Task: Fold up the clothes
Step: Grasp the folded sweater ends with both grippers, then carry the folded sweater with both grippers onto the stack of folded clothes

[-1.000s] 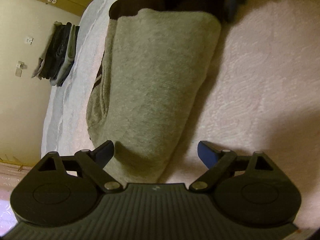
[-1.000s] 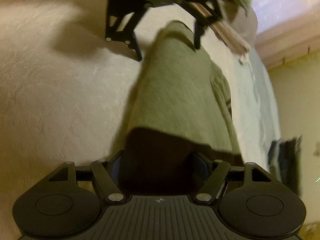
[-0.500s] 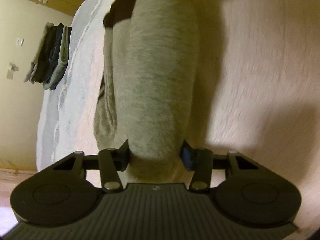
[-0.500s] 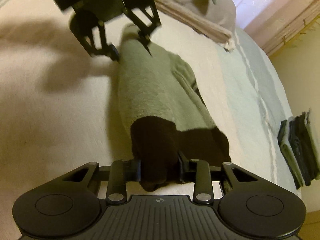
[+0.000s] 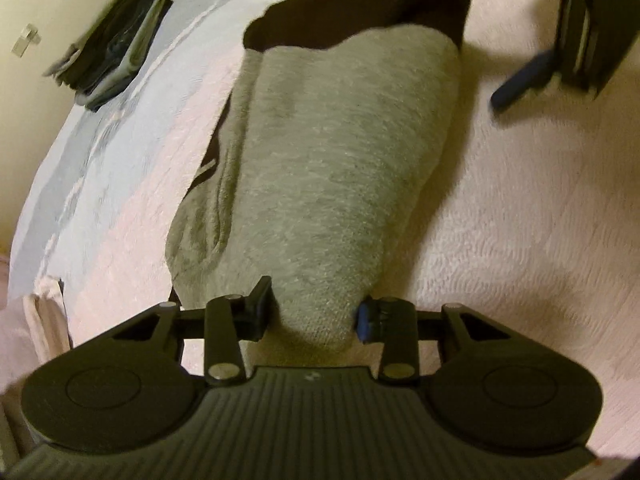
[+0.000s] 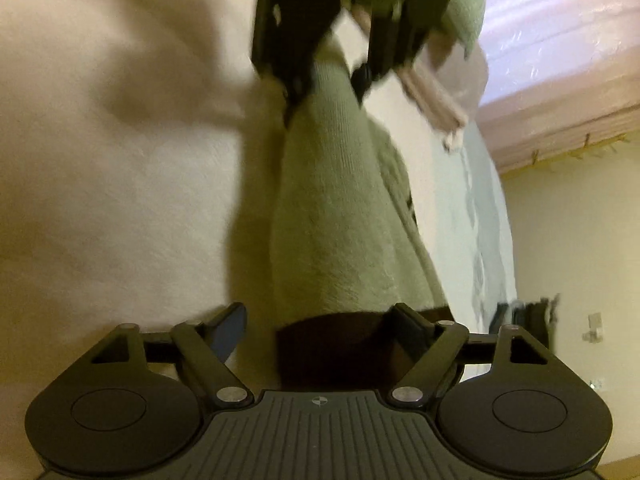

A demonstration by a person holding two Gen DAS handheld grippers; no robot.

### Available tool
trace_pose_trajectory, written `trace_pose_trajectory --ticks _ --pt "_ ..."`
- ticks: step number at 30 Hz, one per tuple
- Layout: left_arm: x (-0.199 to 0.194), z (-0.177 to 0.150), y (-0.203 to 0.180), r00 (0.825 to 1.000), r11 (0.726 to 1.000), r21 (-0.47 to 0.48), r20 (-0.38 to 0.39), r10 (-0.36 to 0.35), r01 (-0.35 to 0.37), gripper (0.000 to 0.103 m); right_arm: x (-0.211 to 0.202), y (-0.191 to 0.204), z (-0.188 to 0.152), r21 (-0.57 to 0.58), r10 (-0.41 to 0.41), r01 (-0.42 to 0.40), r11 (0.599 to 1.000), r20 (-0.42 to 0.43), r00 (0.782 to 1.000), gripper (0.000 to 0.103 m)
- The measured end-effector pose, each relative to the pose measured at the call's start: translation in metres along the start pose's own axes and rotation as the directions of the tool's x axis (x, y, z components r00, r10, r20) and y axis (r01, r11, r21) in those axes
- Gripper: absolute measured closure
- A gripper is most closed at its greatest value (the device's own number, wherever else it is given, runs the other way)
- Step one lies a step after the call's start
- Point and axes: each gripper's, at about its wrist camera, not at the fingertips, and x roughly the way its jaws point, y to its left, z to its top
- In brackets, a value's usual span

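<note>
A grey folded garment (image 5: pixel 340 160) with a dark brown end (image 5: pixel 360 12) lies lengthwise on the cream bedspread (image 5: pixel 520 240). My left gripper (image 5: pixel 314 314) is shut on the garment's grey near end, which bunches between its fingers. In the right wrist view the same gripper (image 6: pixel 324 88) pinches the far end of the garment (image 6: pixel 332 220). My right gripper (image 6: pixel 320 326) stands open, with the dark brown end (image 6: pixel 332 348) lying loose between its spread fingers. In the left wrist view one blue finger (image 5: pixel 520 84) of it hangs blurred to the right of the dark end.
A stack of folded dark and grey clothes (image 5: pixel 112 40) sits near the bed's far edge by the wall, and shows again as the same stack (image 6: pixel 528 320). A beige folded blanket (image 6: pixel 432 92) and a green pillow (image 6: pixel 468 12) lie beyond the left gripper.
My left gripper closed on the grey end and still holds it. My right gripper, shut on the dark end half a second ago, has opened and let go.
</note>
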Motion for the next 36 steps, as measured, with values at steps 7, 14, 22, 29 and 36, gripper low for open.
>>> trace_pose_trajectory --ticks 7,14,22,29,36 --pt "-0.009 0.001 -0.015 0.998 0.998 -0.006 0.011 0.061 -0.061 0.06 -0.007 -0.064 -0.01 0.146 0.158 -0.161 0.976 0.037 0.987 0.078" --pt "-0.003 0.01 -0.05 0.967 0.959 0.127 0.001 0.256 -0.254 0.044 -0.027 -0.1 -0.01 0.165 0.236 -0.241 0.956 0.047 0.971 0.08" --pt "-0.041 0.05 -0.052 0.989 0.987 0.058 -0.019 0.148 -0.147 0.069 -0.083 -0.144 -0.039 0.178 0.403 -0.4 0.899 0.024 0.915 0.081" --pt "-0.103 0.099 -0.03 0.987 0.986 -0.072 -0.042 -0.152 0.149 0.069 -0.131 -0.199 -0.066 0.266 0.616 -0.604 0.751 0.045 0.786 0.081" --pt "-0.143 0.154 -0.013 0.956 0.952 -0.126 -0.059 -0.287 0.278 0.069 -0.163 -0.251 -0.104 0.249 0.673 -0.67 0.699 0.089 0.735 0.081"
